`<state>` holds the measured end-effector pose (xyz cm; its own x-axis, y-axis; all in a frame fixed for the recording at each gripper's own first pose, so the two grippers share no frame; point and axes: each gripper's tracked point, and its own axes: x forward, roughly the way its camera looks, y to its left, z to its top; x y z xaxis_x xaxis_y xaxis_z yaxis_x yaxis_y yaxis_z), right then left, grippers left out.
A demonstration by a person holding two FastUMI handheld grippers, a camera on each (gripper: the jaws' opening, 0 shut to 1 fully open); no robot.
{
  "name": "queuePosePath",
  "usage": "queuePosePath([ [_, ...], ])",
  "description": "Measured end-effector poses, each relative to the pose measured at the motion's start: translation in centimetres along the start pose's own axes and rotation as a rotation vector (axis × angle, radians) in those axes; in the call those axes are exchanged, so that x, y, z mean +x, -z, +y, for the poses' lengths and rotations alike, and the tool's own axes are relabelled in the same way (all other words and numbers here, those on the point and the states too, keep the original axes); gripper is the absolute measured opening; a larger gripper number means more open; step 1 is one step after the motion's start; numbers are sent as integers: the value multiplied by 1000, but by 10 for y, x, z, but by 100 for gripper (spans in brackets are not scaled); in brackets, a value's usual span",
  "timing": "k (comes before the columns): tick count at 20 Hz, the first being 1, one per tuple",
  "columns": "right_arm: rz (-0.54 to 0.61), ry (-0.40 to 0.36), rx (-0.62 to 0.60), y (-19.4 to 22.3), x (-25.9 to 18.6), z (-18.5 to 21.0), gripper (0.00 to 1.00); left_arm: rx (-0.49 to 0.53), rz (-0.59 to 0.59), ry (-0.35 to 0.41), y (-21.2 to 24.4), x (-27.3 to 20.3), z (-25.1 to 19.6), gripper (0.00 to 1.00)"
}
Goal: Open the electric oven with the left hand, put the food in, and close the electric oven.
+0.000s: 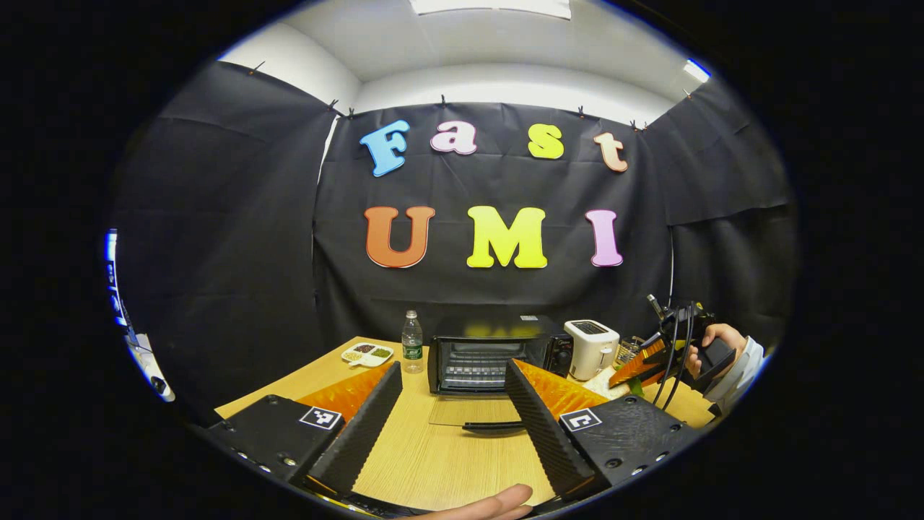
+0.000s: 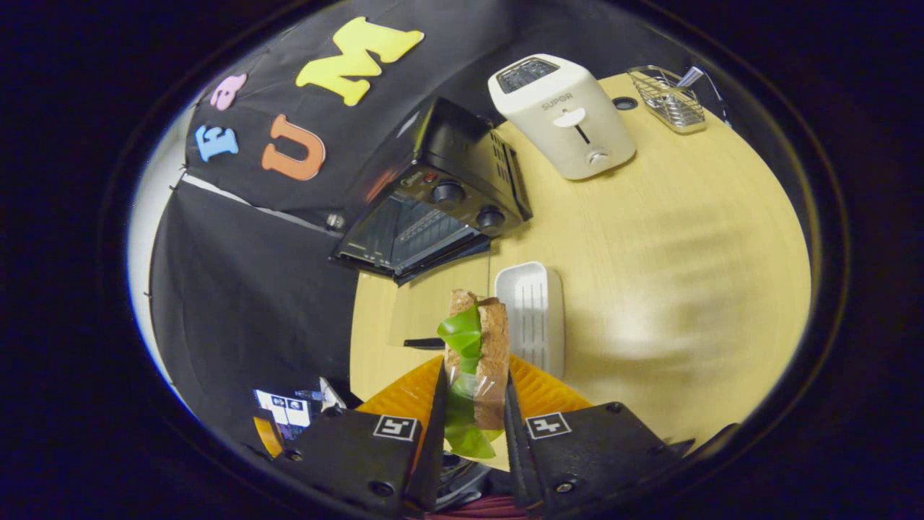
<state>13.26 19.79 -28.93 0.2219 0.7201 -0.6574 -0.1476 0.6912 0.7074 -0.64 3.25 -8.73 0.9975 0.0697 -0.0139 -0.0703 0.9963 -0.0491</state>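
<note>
Both right tongs (image 2: pixel 473 404) clamp the sandwich (image 2: pixel 476 347) above its white tray (image 2: pixel 534 318); left tongs (image 1: pixel 451 412) gape before the open oven (image 1: pixel 480 354).

We see bright ceiling panels (image 1: pixel 491 6) at the top of the left gripper view lighting the booth evenly. In the right gripper view the worktop (image 2: pixel 686 238) at right is smeared by motion blur. Strong fisheye bending curves both views' edges.

Snack tray (image 1: pixel 367 353): we cannot identify its contents, too small.
Worktop (image 2: pixel 693 238): blurred at right.
Sandwich (image 2: pixel 476 347): lower end hidden between jaws.
</note>
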Motion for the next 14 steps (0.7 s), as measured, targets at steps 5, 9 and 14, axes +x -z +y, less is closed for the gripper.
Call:
queuePosePath([
  [5,-145,-142,70,12,43,48,41,-18,-7,2,6,-13,14,94],
  [9,-422,-233,227,-20,92,71,41,-7,4,-14,13,-20,36,94],
  [14,-651,-338,408,-59,150,95,41,-14,7,-21,21,-19,56,94],
])
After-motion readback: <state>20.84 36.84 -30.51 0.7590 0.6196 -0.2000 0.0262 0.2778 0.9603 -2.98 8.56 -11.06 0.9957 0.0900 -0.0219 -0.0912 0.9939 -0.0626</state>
